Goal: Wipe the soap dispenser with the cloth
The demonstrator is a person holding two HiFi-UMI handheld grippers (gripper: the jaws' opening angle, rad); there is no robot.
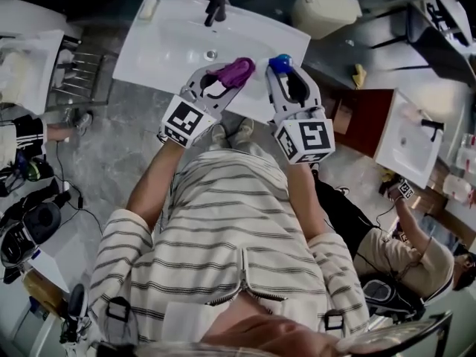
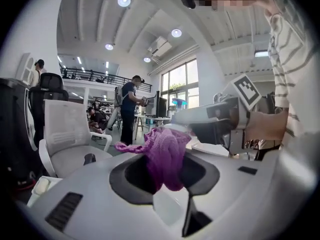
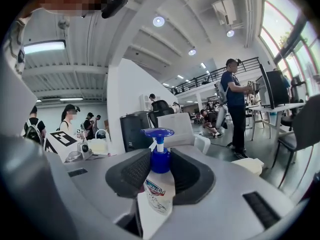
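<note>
Just over the near edge of the white sink [image 1: 167,47], the right gripper [image 1: 287,79] stands clamped on the soap dispenser [image 3: 159,184], its blue pump between the jaws, while the left gripper [image 1: 223,79] pinches the purple cloth [image 2: 167,154] close beside it.

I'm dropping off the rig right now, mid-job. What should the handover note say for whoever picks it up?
Left hand-held gripper: shut on the purple cloth, bunched between its jaws.
Right hand-held gripper: shut on the soap dispenser, upright, pump on top.
Both are held over the sink's front edge, cloth and dispenser close but apart.
Done: both picked up. Left: bring the cloth onto the dispenser and wipe it.
</note>
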